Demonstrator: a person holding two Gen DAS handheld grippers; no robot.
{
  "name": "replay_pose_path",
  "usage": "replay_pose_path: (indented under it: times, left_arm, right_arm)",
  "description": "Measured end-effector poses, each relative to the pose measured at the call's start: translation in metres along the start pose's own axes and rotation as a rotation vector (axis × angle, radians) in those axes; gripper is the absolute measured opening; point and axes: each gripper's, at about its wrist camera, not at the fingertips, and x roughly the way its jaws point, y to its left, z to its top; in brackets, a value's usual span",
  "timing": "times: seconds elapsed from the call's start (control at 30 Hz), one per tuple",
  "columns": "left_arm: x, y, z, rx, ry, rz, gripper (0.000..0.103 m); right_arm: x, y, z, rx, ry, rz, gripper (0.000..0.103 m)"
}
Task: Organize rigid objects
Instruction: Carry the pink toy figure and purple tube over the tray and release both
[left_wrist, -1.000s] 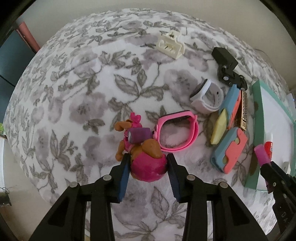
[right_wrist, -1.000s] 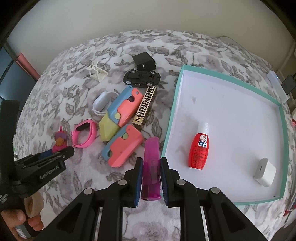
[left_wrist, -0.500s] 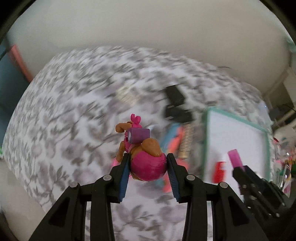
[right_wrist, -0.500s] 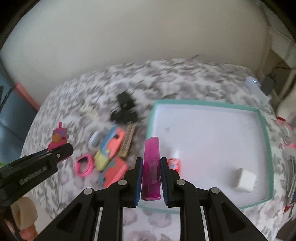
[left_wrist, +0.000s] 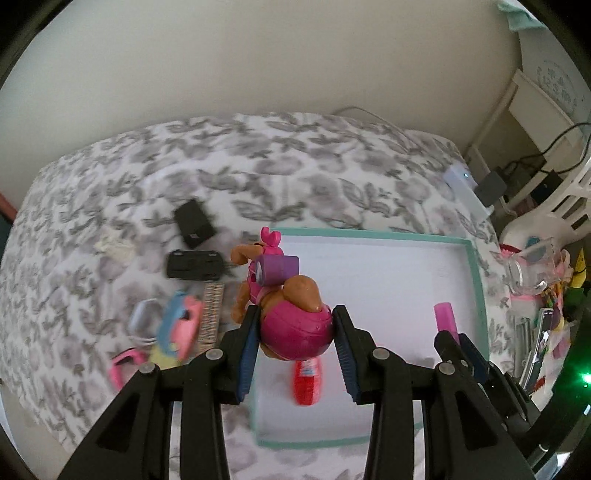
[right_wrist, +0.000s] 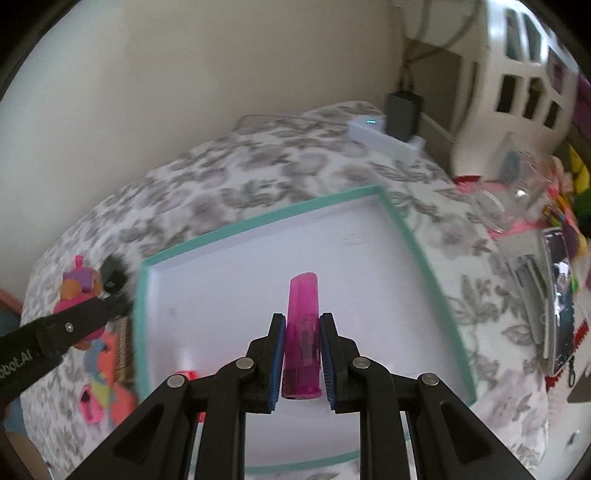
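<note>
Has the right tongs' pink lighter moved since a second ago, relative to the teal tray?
Yes. The pink lighter, clamped in the right tongs, was over the bedspread beside the teal tray; it is now above the tray's white floor.

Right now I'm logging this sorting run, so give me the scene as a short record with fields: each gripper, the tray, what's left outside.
left gripper: shut on pink toy figure, held at the tray's left edge
right gripper: shut on magenta tube, held over the tray
tray: teal rim, white floor, on the floral bedspread
in tray: red bottle, partly hidden by the figure
outside tray, left: black car, black block, patterned bar, pink band, others too blurred to name
</note>
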Motion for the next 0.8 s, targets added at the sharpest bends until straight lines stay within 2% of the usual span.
replay_pose_path:
  times: [0.17, 0.33, 0.5, 0.73, 0.8]
  left_arm:
    - [0.038, -0.017, -0.006, 0.016, 0.058, -0.002, 0.041]
    - [0.071, -0.019, -0.015, 0.01, 0.101, 0.002, 0.041]
    - [0.079, -0.021, -0.017, 0.025, 0.08, 0.015, 0.041]
    - [0.079, -0.021, -0.018, 0.037, 0.066, 0.016, 0.041]
    - [0.079, -0.02, -0.019, 0.038, 0.06, 0.007, 0.046]
  right_arm:
    - [0.011, -0.016, 0.005, 0.029, -0.003, -0.034, 0.02]
    - [0.029, -0.018, 0.002, 0.016, 0.038, -0.066, 0.02]
    - [0.041, -0.02, -0.003, 0.013, 0.075, -0.091, 0.02]
    - [0.042, -0.019, -0.005, 0.009, 0.082, -0.1, 0.02]
    - [0.042, -0.019, -0.005, 0.01, 0.078, -0.112, 0.021]
